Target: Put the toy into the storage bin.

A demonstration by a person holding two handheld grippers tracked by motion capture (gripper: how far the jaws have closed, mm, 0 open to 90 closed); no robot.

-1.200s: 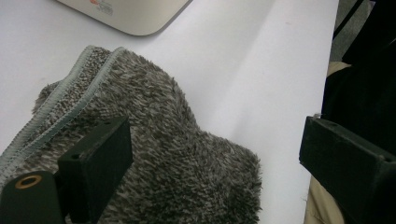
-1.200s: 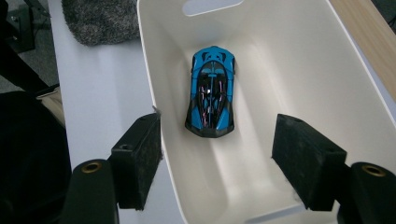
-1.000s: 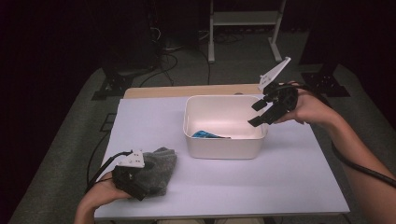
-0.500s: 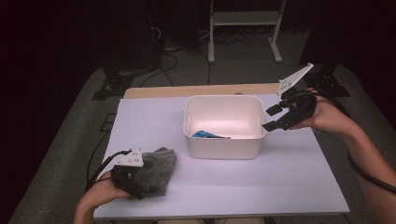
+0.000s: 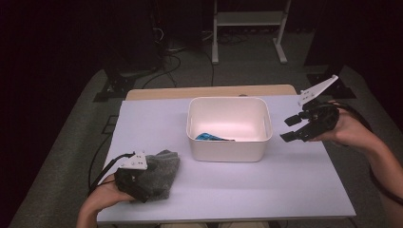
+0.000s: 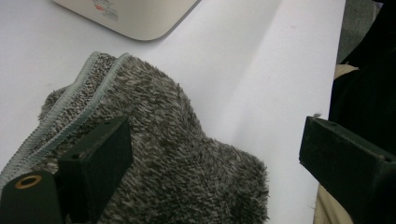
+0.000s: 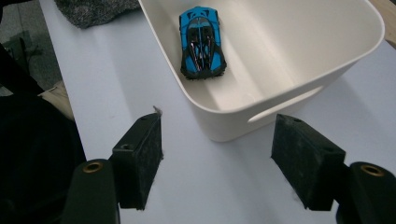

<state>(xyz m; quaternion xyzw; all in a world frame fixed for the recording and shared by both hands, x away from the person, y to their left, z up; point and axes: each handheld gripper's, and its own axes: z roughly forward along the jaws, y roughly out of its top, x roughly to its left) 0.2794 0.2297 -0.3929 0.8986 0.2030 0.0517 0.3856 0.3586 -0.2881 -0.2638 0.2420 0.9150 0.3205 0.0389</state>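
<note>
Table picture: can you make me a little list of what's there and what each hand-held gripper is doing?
bin: white tub mid-table
in bin: blue toy car
cloth: fuzzy grey cloth at the near left of the table
left hand-held gripper: jaws wide open around the cloth, not squeezing it
right hand-held gripper: open, holding nothing, in the air to the right of the bin
table: white top

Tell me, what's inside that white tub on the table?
A blue toy car lies on the floor of the white tub. From the high view the near wall hides most of the car and part of the floor.
</note>
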